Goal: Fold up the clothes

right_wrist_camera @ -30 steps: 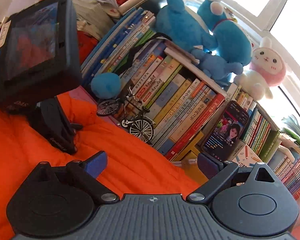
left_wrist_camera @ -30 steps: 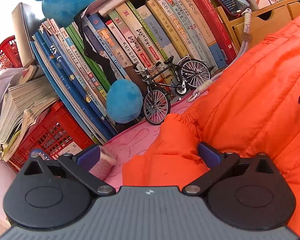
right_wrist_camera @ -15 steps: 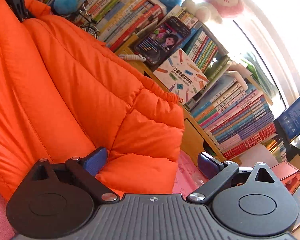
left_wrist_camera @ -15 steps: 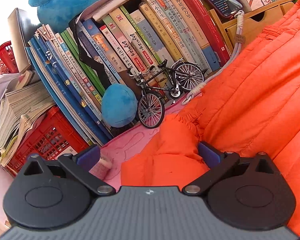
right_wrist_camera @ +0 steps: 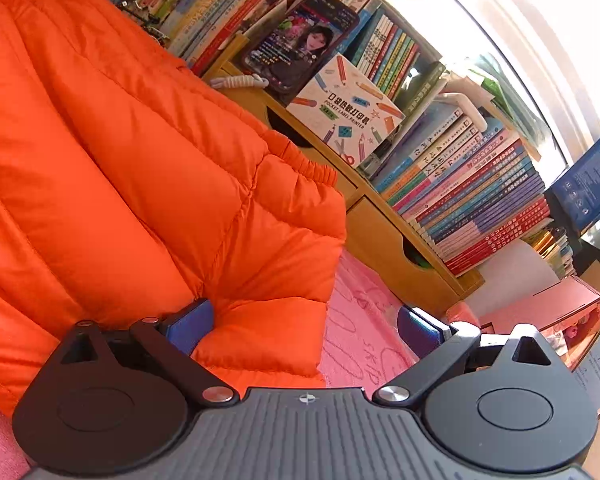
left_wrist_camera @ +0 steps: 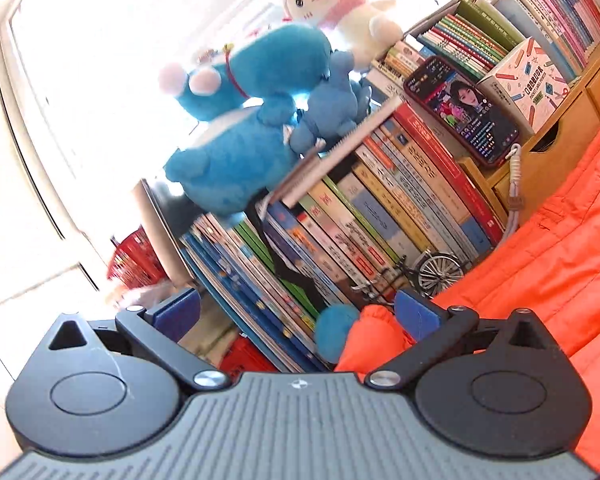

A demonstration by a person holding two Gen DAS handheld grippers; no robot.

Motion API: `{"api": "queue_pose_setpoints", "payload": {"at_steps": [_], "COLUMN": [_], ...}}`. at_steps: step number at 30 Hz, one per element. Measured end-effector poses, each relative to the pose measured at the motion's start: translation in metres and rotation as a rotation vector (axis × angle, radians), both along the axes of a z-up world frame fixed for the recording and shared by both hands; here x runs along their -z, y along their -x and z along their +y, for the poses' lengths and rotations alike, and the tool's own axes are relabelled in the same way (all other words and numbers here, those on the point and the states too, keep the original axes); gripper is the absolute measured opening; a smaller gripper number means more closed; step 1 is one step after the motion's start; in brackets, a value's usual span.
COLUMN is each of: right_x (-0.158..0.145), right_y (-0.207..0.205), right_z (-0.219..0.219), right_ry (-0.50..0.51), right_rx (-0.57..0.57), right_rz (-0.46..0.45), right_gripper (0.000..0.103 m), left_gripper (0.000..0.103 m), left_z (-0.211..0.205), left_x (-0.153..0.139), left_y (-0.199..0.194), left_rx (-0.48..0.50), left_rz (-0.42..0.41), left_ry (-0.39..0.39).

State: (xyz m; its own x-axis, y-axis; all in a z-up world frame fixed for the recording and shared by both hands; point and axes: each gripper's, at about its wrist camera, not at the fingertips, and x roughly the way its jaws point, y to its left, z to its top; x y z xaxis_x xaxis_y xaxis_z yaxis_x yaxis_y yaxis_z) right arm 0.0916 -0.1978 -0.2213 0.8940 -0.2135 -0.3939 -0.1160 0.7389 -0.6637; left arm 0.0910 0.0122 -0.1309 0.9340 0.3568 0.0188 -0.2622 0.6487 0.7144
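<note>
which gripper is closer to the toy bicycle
Left. The left gripper sits just below the toy bicycle; from the right gripper it lies far across the orange jacket.

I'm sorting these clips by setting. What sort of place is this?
Probably a home study or bedroom desk: packed rows of books, plush toys on top, and an orange jacket on a pink mat.

So both of my grippers are spread wide right now. My left gripper (left_wrist_camera: 296, 314), the black two-finger one with blue pads, is tilted upward, and its right pad (left_wrist_camera: 414, 314) sits against a bunched bit of puffy orange jacket (left_wrist_camera: 560, 260). My right gripper (right_wrist_camera: 306, 326) points lower, jaws apart too, with its left blue pad (right_wrist_camera: 192, 324) tucked into a fold and the other pad clear of the fabric.
</note>
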Motion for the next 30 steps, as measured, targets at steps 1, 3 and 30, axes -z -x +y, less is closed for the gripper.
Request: {"api": "queue_pose_setpoints", "payload": {"at_steps": [1, 3, 30], "right_x": [0.000, -0.001, -0.003], "right_y": [0.000, -0.002, 0.006], "right_z": [0.001, 0.004, -0.008], "right_ry": [0.003, 0.010, 0.026], "right_rx": [0.005, 0.010, -0.124], "right_rz": [0.000, 0.000, 0.002], "right_gripper": [0.099, 0.099, 0.102], "left_gripper": [0.103, 0.103, 0.103], "left_z": [-0.007, -0.015, 0.061], "left_x": [0.003, 0.007, 0.093], "left_y": [0.004, 0.011, 0.026], "left_rx": [-0.007, -0.018, -0.056], "left_rz": [-0.035, -0.072, 0.344], "left_ry": [-0.062, -0.155, -0.015]}}
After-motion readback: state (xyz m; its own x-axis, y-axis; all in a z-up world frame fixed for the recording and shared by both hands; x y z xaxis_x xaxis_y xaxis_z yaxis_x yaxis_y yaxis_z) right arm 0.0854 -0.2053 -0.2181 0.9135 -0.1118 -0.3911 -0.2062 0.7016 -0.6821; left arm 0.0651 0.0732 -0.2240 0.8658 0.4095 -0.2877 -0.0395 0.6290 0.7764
